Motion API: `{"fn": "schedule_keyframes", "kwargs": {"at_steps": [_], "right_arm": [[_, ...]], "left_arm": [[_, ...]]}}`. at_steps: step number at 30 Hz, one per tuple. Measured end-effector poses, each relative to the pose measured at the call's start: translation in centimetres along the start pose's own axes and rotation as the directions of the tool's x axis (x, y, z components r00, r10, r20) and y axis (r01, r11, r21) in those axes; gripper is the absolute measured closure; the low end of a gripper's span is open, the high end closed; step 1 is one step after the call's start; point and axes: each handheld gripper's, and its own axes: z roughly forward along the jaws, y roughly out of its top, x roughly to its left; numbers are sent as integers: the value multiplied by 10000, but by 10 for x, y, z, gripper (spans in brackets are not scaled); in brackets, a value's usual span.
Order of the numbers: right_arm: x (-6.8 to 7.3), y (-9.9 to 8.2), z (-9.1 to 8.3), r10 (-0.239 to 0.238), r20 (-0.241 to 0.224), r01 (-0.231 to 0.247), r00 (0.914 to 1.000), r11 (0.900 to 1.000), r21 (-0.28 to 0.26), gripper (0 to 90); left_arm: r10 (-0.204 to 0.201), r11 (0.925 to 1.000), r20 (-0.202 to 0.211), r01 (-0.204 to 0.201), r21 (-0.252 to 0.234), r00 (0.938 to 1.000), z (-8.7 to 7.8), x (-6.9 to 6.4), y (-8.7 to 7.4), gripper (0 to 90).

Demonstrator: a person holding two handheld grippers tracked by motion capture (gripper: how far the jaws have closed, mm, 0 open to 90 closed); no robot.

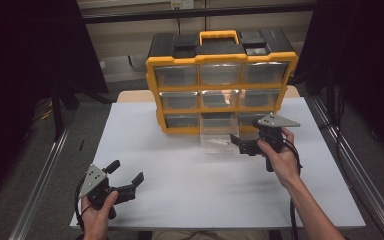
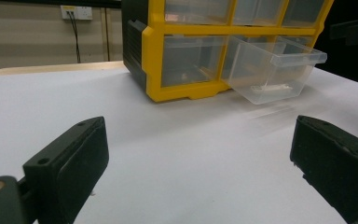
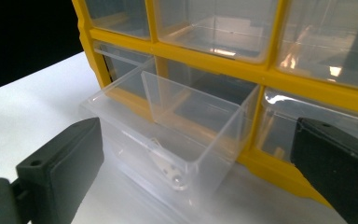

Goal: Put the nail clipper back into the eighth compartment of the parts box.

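Open drawer (image 3: 186, 135) between right tongs (image 3: 191, 177) and organiser (image 1: 220, 82) — nothing else.

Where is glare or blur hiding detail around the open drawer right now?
Right gripper view: bright reflections on the yellow organizer's clear fronts; the small white part in the pulled-out drawer looks soft. Left gripper view: both jaws of the left hand-held gripper are blurred. High view: dim, dark surroundings.
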Motion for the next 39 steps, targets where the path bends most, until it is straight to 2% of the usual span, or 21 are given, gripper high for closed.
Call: {"fn": "schedule_keyframes", "kwargs": {"at_steps": [2, 6, 9, 12, 16, 18, 20, 23, 24, 28, 34, 39], "right_arm": [[-1, -2, -4, -13, -35, 13, 10000, 10000, -33, 21], [-3, -8, -15, -219, 236, 225, 9995, 9995, -227, 23], [-4, -15, -23, -83, 353, 94, 9993, 9995, -314, 24], [-4, -21, -31, -190, 526, 206, 9984, 9994, -290, 26], [-4, -28, -43, -161, 582, 187, 9982, 9988, -450, 24], [-4, -32, -49, -215, 671, 243, 9975, 9989, -409, 23], [-5, -37, -53, -131, 734, 162, 9972, 9990, -424, 23], [-7, -44, -60, -34, 861, 68, 9963, 9992, -396, 23], [-8, -45, -63, 12, 866, 22, 9962, 9992, -391, 23], [-11, -51, -73, 53, 1104, 13, 9939, 9983, -590, 24], [-13, -57, -90, 82, 1248, -10, 9921, 9983, -576, 24], [-19, -67, -101, 337, 1486, -252, 9883, 9980, -586, 24]], "left_arm": [[132, 9999, -41, -131, 38, 9999, -1, 0, 0, 44], [131, 9999, -36, -131, -11, 9999, -3, -1, 0, 44], [215, 9998, -42, -215, 1, 9998, -5, -1, 0, 44], [92, 9999, 54, -92, -61, 9999, -5, 0, 0, 44], [249, 9997, 81, -249, 1, 9997, -7, 0, 0, 43], [106, 9999, 102, -105, -98, 9999, -8, -1, 0, 43], [314, 9995, 129, -314, 28, 9994, -10, -2, 1, 43], [307, 9995, 219, -306, -44, 9993, -10, -3, 0, 43], [171, 9997, 174, -168, -148, 9997, -9, -4, 0, 43], [261, 9996, 33, -261, -101, 9997, -10, -2, 0, 43], [351, 9993, 65, -351, -100, 9994, -11, -2, 0, 43], [410, 9991, 93, -409, -71, 9991, -11, -3, 0, 43]]}}
